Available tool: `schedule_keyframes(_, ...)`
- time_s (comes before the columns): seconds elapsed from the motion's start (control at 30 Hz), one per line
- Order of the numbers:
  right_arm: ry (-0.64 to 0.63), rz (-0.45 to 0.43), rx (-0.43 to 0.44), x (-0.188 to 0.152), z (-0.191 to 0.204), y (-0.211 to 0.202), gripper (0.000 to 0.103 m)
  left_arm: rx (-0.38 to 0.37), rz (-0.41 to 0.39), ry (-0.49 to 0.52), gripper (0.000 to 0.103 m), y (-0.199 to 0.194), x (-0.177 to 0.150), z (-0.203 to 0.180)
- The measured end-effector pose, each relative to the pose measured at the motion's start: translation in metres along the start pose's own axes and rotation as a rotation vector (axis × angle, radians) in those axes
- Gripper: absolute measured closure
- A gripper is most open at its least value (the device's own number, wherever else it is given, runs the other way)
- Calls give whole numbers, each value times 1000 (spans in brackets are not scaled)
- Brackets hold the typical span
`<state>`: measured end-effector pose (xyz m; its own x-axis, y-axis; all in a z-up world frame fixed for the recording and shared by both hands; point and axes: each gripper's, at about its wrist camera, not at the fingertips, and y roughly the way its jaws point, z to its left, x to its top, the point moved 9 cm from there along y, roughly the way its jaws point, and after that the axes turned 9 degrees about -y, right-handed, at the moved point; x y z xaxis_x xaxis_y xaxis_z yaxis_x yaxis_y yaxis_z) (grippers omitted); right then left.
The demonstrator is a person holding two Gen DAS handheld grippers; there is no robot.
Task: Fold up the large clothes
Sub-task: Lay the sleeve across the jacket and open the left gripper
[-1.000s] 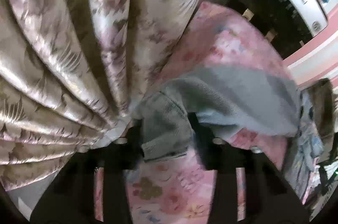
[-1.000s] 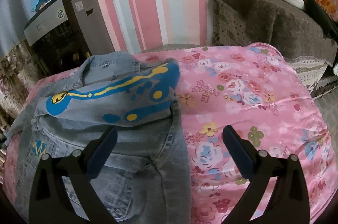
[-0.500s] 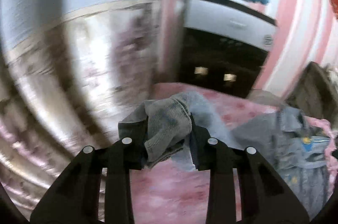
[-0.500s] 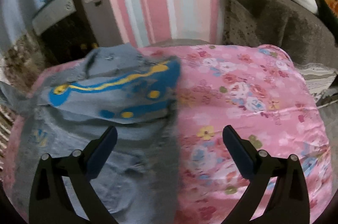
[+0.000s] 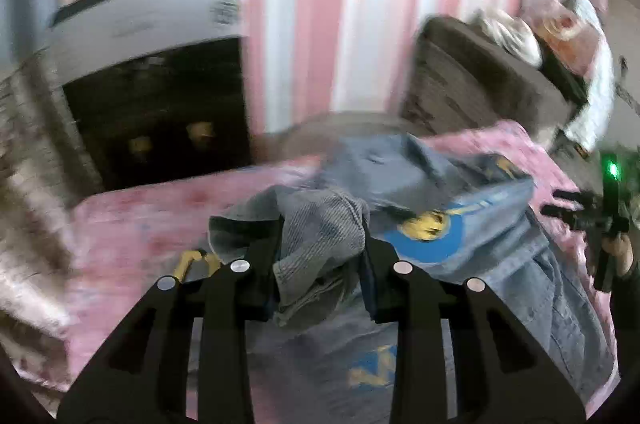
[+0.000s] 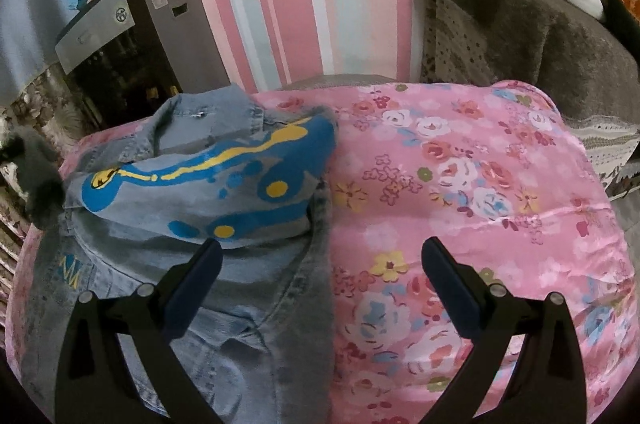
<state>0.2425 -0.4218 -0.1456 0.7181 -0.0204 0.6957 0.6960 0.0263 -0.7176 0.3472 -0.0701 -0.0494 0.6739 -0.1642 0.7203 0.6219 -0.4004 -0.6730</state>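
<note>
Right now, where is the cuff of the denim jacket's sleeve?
In the left wrist view the sleeve cuff is pinched in the left gripper, lifted over the denim jacket, which lies on the left part of the pink floral bedspread.

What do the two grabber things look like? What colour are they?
Both are black plastic with triangle cut-outs and round silver screws. The left gripper has two dark fingers. The right gripper has dark blue pads on its fingers. No cables or sleeves show.
</note>
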Motion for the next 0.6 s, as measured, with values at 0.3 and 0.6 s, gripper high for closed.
schedule_keyframes(0.3, -82, -26, -133, 8, 13, 1, 3, 77, 88, 68, 72, 71, -38, -34)
schedule_keyframes(0.6, -122, -16, -147, 14, 26, 0, 3, 48, 130, 103, 27, 80, -53, -56)
